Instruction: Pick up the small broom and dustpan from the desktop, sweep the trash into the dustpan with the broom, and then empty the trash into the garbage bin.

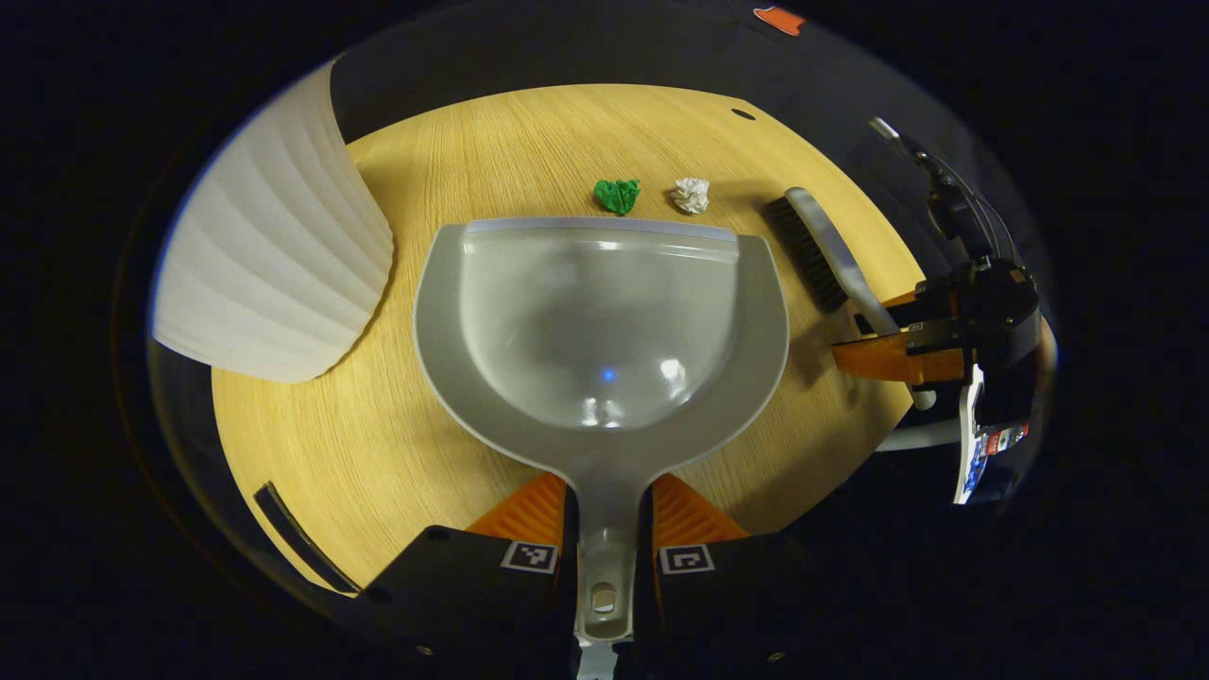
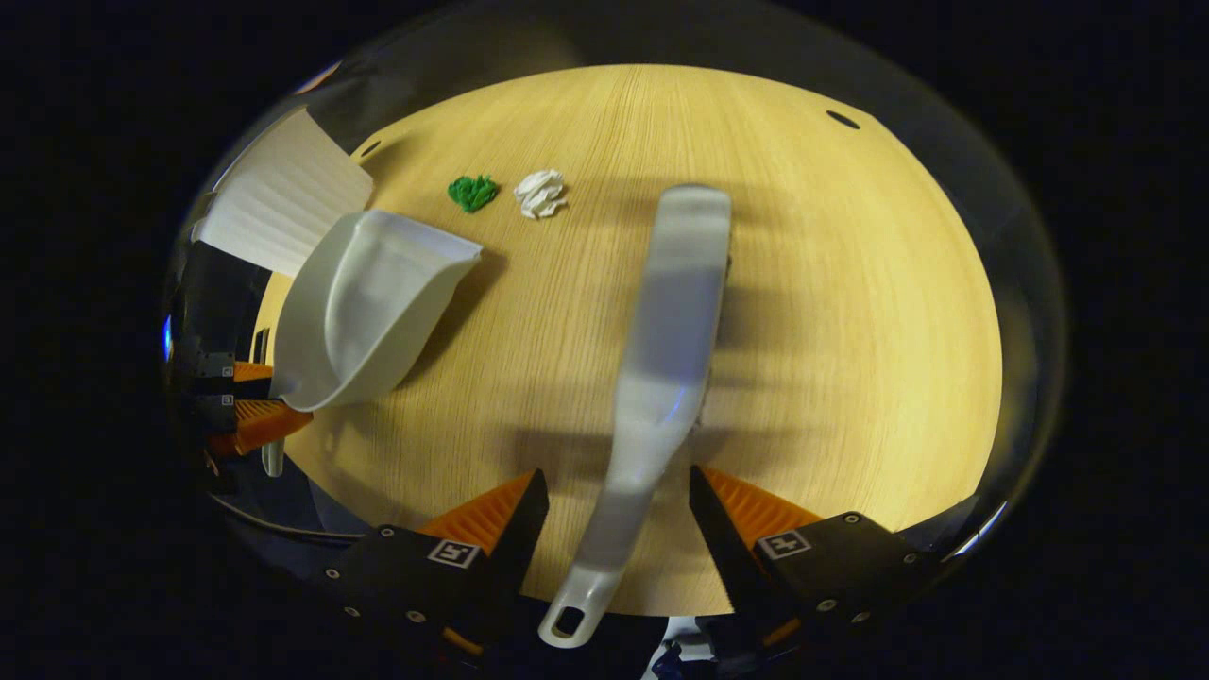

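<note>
Right gripper (image 2: 619,515) open, jaws straddling the grey plastic broom handle (image 2: 652,416), not yet touching; its long axis runs straight ahead. Left gripper (image 1: 609,524) clamps the grey plastic dustpan (image 1: 604,321), mouth facing green (image 1: 617,195) and white (image 1: 691,195) paper wads just beyond.

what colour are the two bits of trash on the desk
One crumpled scrap is green, the other scrap white; the left gripper view shows them best.

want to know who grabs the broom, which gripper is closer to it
Right. The right gripper straddles the broom handle, jaws open on either side. The left gripper is shut on the dustpan handle, off to the broom's side.
</note>
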`<state>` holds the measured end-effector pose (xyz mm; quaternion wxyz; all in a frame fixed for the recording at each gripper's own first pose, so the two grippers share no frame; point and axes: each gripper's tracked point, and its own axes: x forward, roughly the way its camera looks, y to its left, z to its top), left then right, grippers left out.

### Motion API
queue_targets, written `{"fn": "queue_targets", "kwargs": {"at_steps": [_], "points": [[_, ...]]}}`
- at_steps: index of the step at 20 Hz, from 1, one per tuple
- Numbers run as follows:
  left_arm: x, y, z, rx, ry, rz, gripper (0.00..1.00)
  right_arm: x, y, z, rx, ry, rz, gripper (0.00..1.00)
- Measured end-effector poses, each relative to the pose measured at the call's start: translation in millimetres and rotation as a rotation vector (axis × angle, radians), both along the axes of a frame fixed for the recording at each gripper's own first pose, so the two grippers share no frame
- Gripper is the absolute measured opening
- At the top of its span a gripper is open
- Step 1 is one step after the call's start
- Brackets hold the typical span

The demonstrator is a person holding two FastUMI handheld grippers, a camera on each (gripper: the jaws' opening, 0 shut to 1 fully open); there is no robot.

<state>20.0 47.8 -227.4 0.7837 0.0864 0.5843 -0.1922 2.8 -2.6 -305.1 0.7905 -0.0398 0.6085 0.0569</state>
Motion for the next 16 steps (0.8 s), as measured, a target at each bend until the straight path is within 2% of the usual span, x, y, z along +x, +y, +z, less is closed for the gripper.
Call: {"fn": "queue_targets", "kwargs": {"at_steps": [2, 3, 5, 7, 9, 13, 16], "points": [[1.7, 7.2, 0.9, -0.007, -0.002, -0.005, 0.25, 1.3, -8.2, -7.2, -0.041, 0.028, -0.046, 0.49], [-1.7, 11.1, 4.1, -0.005, -0.006, -0.016, 0.25, -1.7, -5.7, -1.7, -0.031, 0.038, -0.033, 0.28], [-1.3, 11.5, 7.0, -0.001, -0.014, -0.047, 0.25, 6.4, -15.9, -1.1, -0.083, 0.011, -0.015, 0.17], [-1.9, 11.5, 10.3, -0.004, -0.023, -0.077, 0.25, 11.1, -15.3, 4.4, -0.068, -0.004, -0.028, 0.11], [-0.5, 14.1, 12.5, 0.0, -0.027, -0.108, 0.25, 21.8, -18.2, 15.5, -0.068, -0.035, -0.022, 0.09], [6.7, 19.9, 6.0, 0.022, -0.023, -0.184, 0.25, 55.3, -24.5, 40.7, -0.097, -0.085, 0.036, 0.1], [16.1, 22.9, 6.3, 0.053, -0.018, -0.3, 0.25, 91.4, -30.8, 53.8, -0.159, -0.112, 0.128, 0.09]]}}
